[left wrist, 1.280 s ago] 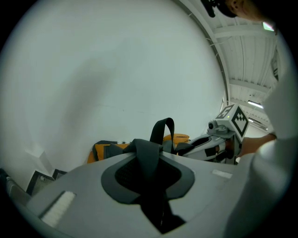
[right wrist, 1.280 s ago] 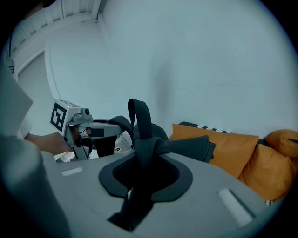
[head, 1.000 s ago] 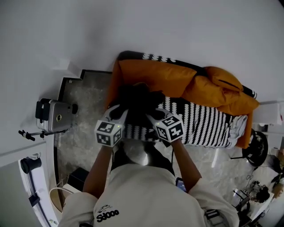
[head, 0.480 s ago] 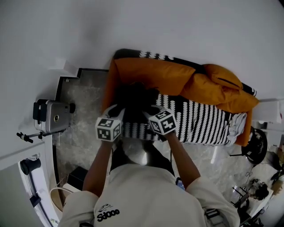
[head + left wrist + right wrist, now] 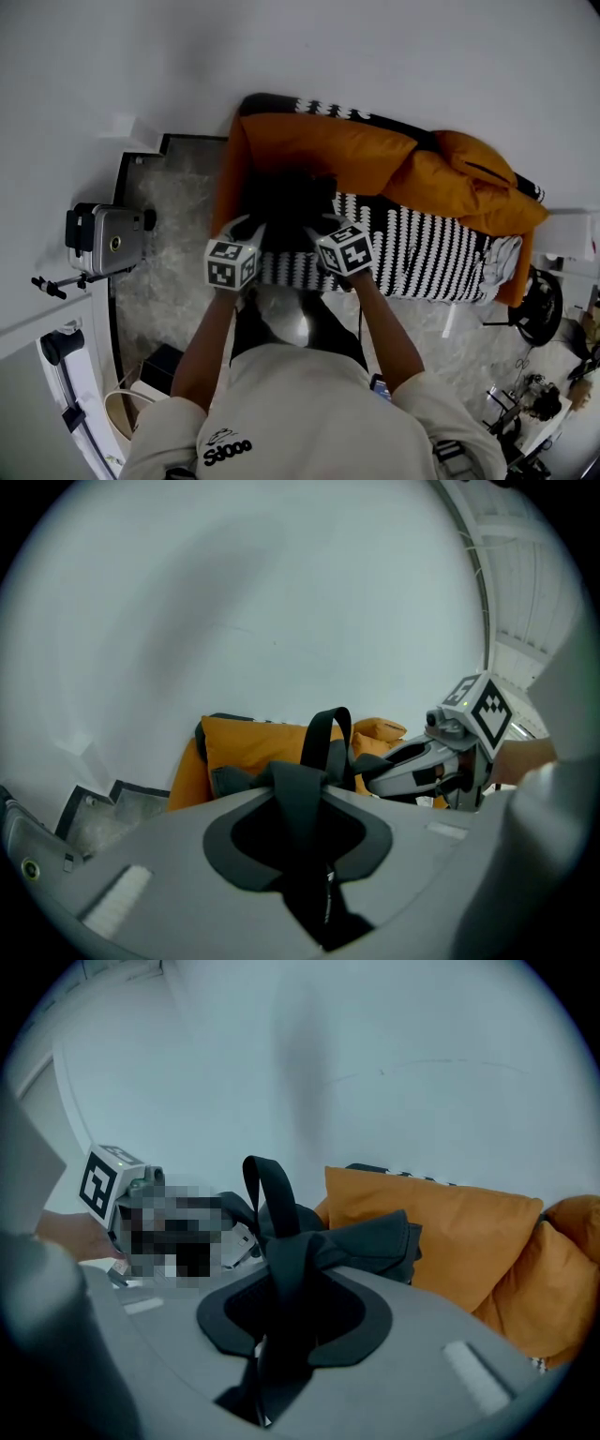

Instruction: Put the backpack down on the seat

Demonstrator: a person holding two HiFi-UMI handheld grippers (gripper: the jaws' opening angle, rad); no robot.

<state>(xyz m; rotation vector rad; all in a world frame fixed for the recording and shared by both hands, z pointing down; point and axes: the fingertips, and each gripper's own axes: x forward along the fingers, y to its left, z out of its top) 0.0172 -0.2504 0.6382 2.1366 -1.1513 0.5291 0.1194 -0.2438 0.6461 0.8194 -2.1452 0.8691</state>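
A black backpack [image 5: 286, 202] rests at the left end of the sofa seat, on its black-and-white striped cover [image 5: 422, 253] and against the orange cushion [image 5: 328, 155]. My left gripper [image 5: 251, 230] is shut on a black strap [image 5: 323, 742] that bunches between its jaws. My right gripper [image 5: 314, 232] holds the other black strap [image 5: 281, 1241]. Its jaws have just been opening a little, but the strap still sits pinched between them. Each gripper view shows the other gripper's marker cube just beyond the backpack's top loop.
A silver box on a stand [image 5: 108, 242] is on the floor to the left of the sofa. More orange cushions [image 5: 469, 187] pile up at the sofa's right end. A black round object [image 5: 541, 314] and clutter lie at the far right. The white wall is close behind.
Both grippers have sunk with the backpack toward the seat, and the bag now sits lower against the orange cushion. Both straps stay in the jaws.
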